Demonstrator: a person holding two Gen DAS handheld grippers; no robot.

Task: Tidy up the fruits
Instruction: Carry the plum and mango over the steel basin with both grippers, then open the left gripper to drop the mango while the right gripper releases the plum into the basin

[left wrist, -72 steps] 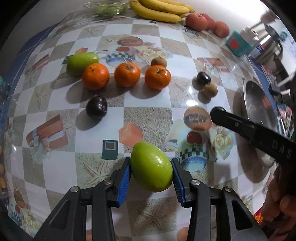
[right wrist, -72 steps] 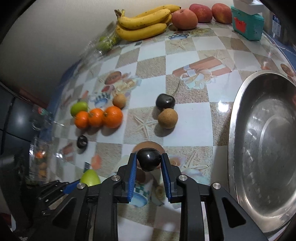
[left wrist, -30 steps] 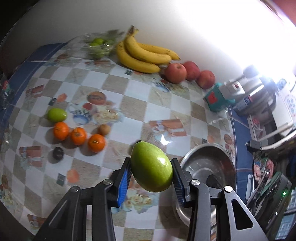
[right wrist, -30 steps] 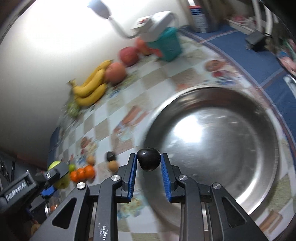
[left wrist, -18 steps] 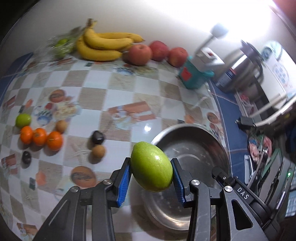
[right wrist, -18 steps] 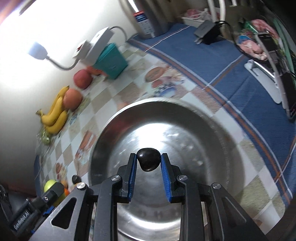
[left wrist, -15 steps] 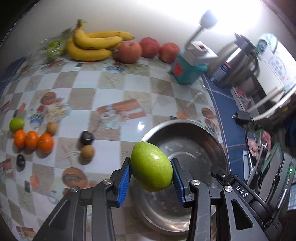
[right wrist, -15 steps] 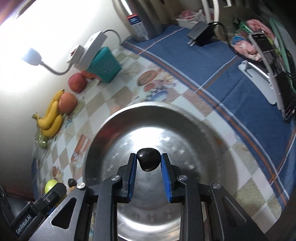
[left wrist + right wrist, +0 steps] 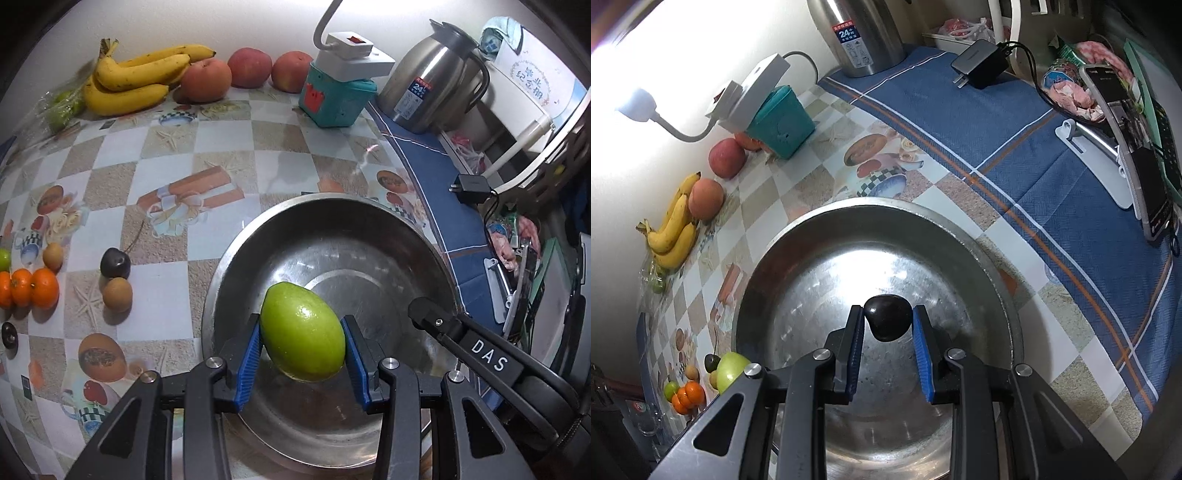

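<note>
My left gripper (image 9: 303, 345) is shut on a large green fruit (image 9: 302, 330) and hangs over the near part of a steel bowl (image 9: 236, 258). My right gripper (image 9: 888, 332) is shut on a small dark plum (image 9: 887, 322) above the middle of the same bowl (image 9: 768, 251). The bowl holds no fruit. The right gripper's arm (image 9: 480, 356) reaches in at the lower right of the left wrist view. Loose on the checked tablecloth to the left lie a dark plum (image 9: 115, 263), a brown fruit (image 9: 117, 294) and several oranges (image 9: 31, 288).
Bananas (image 9: 140, 79) and three apples (image 9: 207, 79) line the back wall. A teal box (image 9: 334, 99) with a white lamp base and a steel kettle (image 9: 432, 81) stand behind the bowl. A charger (image 9: 982, 62), a phone (image 9: 1126, 122) and packets lie on the blue cloth to the right.
Both grippers moved from above the tablecloth to above the bowl and dropped closer to it. Each still grips its fruit.
</note>
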